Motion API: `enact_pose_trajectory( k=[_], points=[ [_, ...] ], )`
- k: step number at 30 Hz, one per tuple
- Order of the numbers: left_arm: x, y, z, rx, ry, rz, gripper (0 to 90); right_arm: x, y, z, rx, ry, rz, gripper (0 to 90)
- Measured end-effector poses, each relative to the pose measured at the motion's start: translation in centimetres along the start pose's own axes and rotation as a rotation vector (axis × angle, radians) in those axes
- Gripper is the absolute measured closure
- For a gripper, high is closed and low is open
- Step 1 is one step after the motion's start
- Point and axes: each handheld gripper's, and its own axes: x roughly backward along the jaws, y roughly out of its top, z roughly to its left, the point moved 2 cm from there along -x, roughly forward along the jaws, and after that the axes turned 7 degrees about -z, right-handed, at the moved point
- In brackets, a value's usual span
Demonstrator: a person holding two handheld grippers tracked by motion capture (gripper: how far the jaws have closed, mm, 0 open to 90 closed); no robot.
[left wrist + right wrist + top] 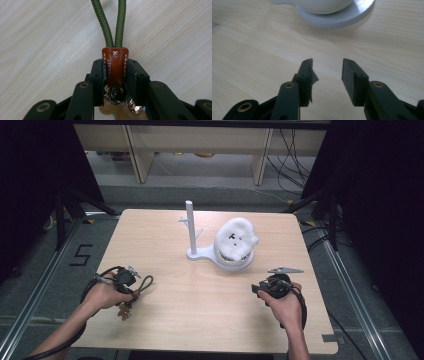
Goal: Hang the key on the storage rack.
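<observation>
The left hand-held gripper (115,72) has its two black jaws pressed against the sides of a brown leather tab (114,66), the collar of a keychain whose olive-green cord loop (112,23) runs up to the top edge of the left gripper view; a metal ring and a tan leather charm (120,112) sit low between the jaws at the bottom of that frame. In the high view the keychain (134,292) lies at the lower left of the pale wooden surface (200,320), with the loop curling to the right of the left hand-held gripper (131,292). The likeliest trouble, as I judge it, is the grip itself: the tab is narrow and smooth, only its lower part lies between the pads, and a lift or a swing could let it slide out, or let the hanging charm twist the tab round. If the loop is meant for the white stand (191,232) with its short pegs at the upper middle of the high view, the limp cord may sag shut and miss a peg, and a nudge could tip the stand or the fluffy white toy (235,242) on the round base (342,18) just beside it. The right hand-held gripper (327,72) stands partly open with nothing between its jaws, low over the surface and aimed at that base. The left forearm enters from the lower left, its hand wrapped over the gripper with the wrist turned inward; the right hand (282,300) sits at the lower right, pointing up and left.
</observation>
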Motion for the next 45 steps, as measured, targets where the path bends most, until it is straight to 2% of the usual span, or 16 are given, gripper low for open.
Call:
enact_pose_trajectory(
  k=[1,5,7,12,13,14,21,22,23,24,26,30,31,32,35,45],
  points=[
    [0.1,-0.1,-0.2,0.021,0.013,-0.047,68.7,-0.1,0.0,0.0,0.012,0.006,-0.01,61.7],
    [0.7,-0.4,-0.6,0.045,0.019,-0.155,68.8,-0.2,-0.1,0.1,-0.004,0.011,-0.007,61.6],
    [0.9,-0.6,-0.6,0.042,0.002,-0.199,68.8,-0.2,-0.1,0.1,0.0,-0.012,-0.002,61.5],
    [1.4,-1.0,-0.9,0.057,0.011,-0.308,68.8,-0.2,-0.1,0.1,0.018,-0.004,-0.006,61.4],
    [1.2,-1.2,-1.2,0.08,0.018,-0.363,68.8,-0.2,-0.1,0.1,0.018,-0.001,-0.006,61.4],
    [1.4,-1.3,-1.1,0.062,0.026,-0.364,68.8,-0.2,-0.1,0.1,0.011,0.001,-0.002,61.3],
    [2.1,-2.1,-1.5,0.081,0.023,-0.46,68.7,-0.2,-0.1,0.1,0.006,0.004,-0.01,61.3],
    [2.1,-2.1,-1.7,0.116,0.031,-0.518,68.7,-0.2,-0.1,0.1,0.006,0.004,-0.01,61.2],
    [2.3,-2.1,-1.8,0.107,0.038,-0.535,68.7,-0.2,-0.1,0.2,0.003,-0.004,-0.004,61.2],
    [2.5,-2.2,-1.8,0.106,0.047,-0.548,68.7,-0.4,-0.1,-0.1,0.04,0.016,-0.03,61.1],
    [2.8,-2.3,-2.1,0.119,0.05,-0.587,68.7,-0.5,-0.1,0.0,0.036,0.013,-0.032,61.1],
    [3.0,-2.7,-2.3,0.135,0.055,-0.621,68.6,-0.5,-0.2,0.1,0.024,-0.001,-0.02,61.0],
    [3.0,-2.8,-2.5,0.159,0.056,-0.648,68.6,-0.5,-0.2,0.1,0.021,0.013,-0.019,61.0],
    [3.1,-2.9,-2.4,0.152,0.054,-0.64,68.6,-0.4,-0.2,0.2,0.014,0.012,-0.014,60.9],
    [3.2,-3.1,-2.6,0.185,0.056,-0.676,68.7,-0.4,-0.2,0.2,0.011,0.01,-0.01,60.7],
    [3.3,-3.0,-3.0,0.186,0.061,-0.738,68.7,-0.4,-0.2,0.1,0.026,0.012,-0.03,60.7]
  ],
)
